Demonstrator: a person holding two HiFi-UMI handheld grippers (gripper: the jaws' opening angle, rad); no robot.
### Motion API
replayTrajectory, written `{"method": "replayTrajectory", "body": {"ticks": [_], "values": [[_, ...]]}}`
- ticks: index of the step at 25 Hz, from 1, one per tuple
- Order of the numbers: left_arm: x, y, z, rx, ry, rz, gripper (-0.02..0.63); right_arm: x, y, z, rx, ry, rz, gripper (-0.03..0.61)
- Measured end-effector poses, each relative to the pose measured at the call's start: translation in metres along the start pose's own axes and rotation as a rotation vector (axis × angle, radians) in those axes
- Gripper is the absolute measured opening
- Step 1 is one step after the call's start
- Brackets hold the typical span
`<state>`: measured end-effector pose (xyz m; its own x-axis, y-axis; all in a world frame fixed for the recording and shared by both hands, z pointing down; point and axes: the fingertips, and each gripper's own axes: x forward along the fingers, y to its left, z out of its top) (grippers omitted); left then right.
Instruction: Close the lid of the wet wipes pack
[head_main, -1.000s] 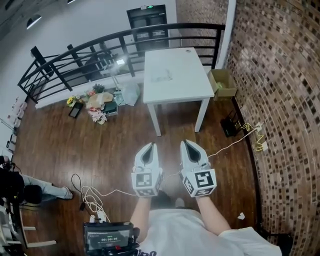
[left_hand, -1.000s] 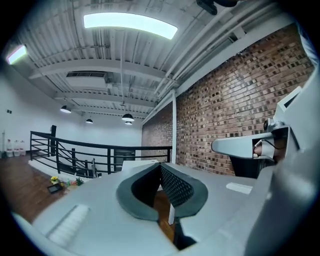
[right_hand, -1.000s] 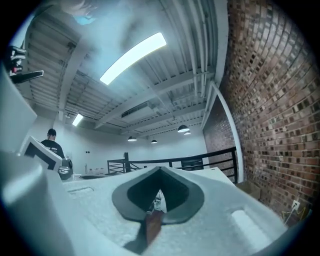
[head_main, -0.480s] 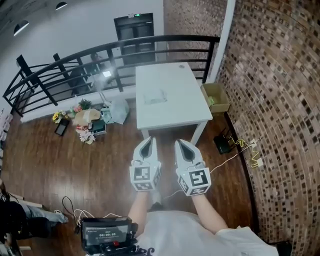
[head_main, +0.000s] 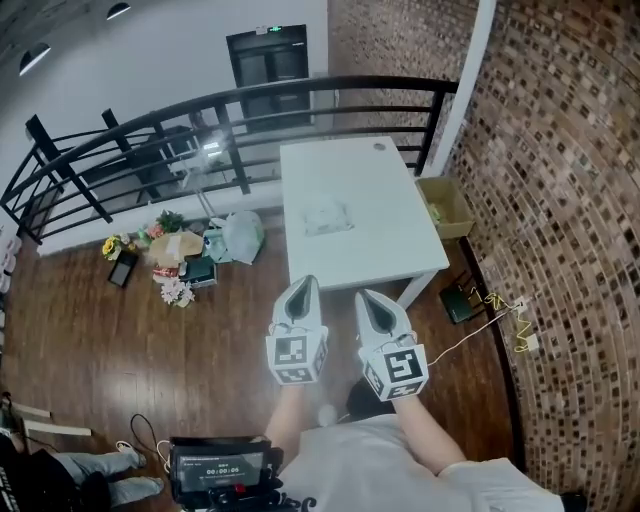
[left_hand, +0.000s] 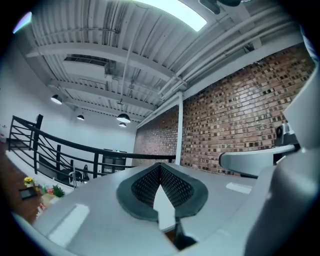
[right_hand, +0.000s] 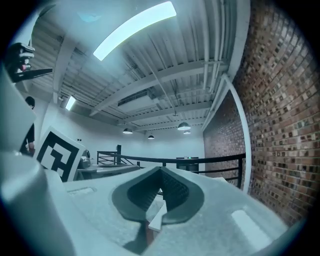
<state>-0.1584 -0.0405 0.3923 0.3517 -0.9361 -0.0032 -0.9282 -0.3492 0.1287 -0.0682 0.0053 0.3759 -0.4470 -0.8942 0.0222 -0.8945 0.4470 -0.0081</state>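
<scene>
The wet wipes pack (head_main: 327, 215) is a pale flat packet lying near the middle of the white table (head_main: 400, 250); its lid is too small to make out. Both grippers are held up in front of my body, short of the table's near edge and well apart from the pack. The left gripper (head_main: 307, 284) is shut with nothing in it, and the right gripper (head_main: 363, 297) beside it is also shut and empty. In the left gripper view the left gripper (left_hand: 160, 166) has its jaws meeting at the tips. The right gripper view shows the right gripper (right_hand: 161, 171) the same way.
A black railing (head_main: 150, 130) runs behind the table. A brick wall (head_main: 560, 200) stands at the right. A cardboard box (head_main: 447, 205) sits by the table's far right leg. Flowers and bags (head_main: 185, 250) lie on the wooden floor at the left. Cables (head_main: 500, 305) trail at the right.
The table now lies closer and lower in the head view. Both grippers have stayed shut and side by side in front of me.
</scene>
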Motion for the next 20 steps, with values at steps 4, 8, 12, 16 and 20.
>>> {"method": "replayTrajectory", "body": {"ticks": [4,8,12,16,20], "values": [[0.048,0.007,-0.004,0.007,0.018,-0.026,0.017,0.047,-0.046,-0.004,0.031,-0.003,-0.042,-0.009],[0.099,0.018,-0.013,0.044,0.034,0.007,0.017,0.100,-0.092,-0.013,0.060,0.000,-0.028,-0.009],[0.163,0.036,-0.005,0.051,0.021,0.057,0.017,0.156,-0.129,-0.004,0.048,-0.014,0.026,-0.009],[0.229,0.044,0.002,0.079,0.018,0.089,0.017,0.209,-0.178,-0.003,0.054,0.004,0.056,-0.009],[0.290,0.048,-0.004,0.081,0.037,0.105,0.017,0.256,-0.225,-0.012,0.066,0.040,0.076,-0.009]]}}
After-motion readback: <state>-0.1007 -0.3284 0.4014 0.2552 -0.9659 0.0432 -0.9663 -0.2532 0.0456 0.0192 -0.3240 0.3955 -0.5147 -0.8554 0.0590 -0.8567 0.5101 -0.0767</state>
